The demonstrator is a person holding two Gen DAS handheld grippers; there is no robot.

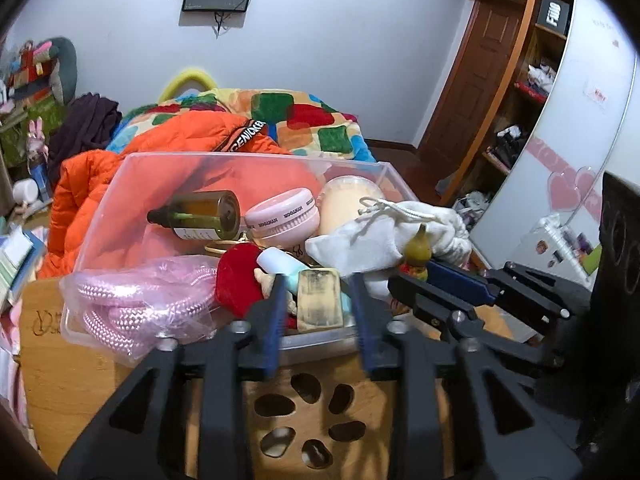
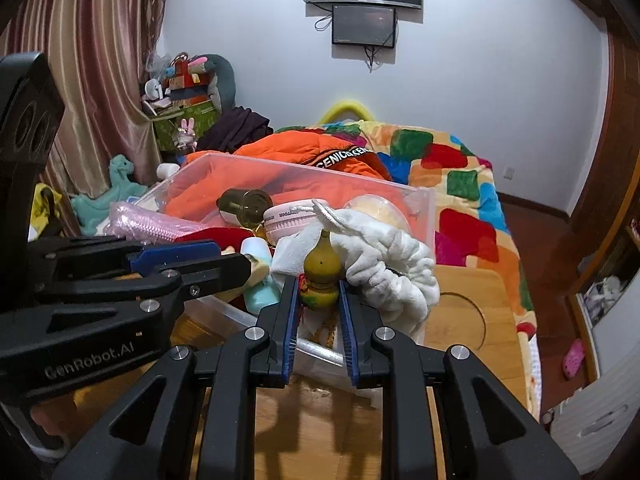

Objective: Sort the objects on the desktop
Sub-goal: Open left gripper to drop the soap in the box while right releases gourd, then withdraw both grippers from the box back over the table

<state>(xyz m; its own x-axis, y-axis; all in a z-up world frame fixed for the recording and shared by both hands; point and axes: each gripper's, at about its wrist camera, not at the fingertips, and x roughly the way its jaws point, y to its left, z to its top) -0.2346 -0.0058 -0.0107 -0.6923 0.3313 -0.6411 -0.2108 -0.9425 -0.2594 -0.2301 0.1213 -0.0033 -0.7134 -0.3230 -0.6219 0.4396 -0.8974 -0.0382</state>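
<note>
The right gripper [image 2: 319, 300] pinches a small yellow gourd [image 2: 322, 268] between its fingers, upright, above the near edge of the clear bin [image 1: 240, 160]. The left gripper [image 1: 318, 292] stands partly open over the bin; a worn tan block [image 1: 320, 300] lies in the gap, the fingers not pressing it.

White walls [image 2: 480, 80] close in a bedroom. A dark screen [image 2: 363, 26] hangs high, above a bed under a chequered quilt [image 2: 460, 184]. Striped curtains [image 2: 100, 60] drape one side; a wooden door [image 1: 476, 80] and shelves [image 1: 532, 80] stand opposite.
</note>
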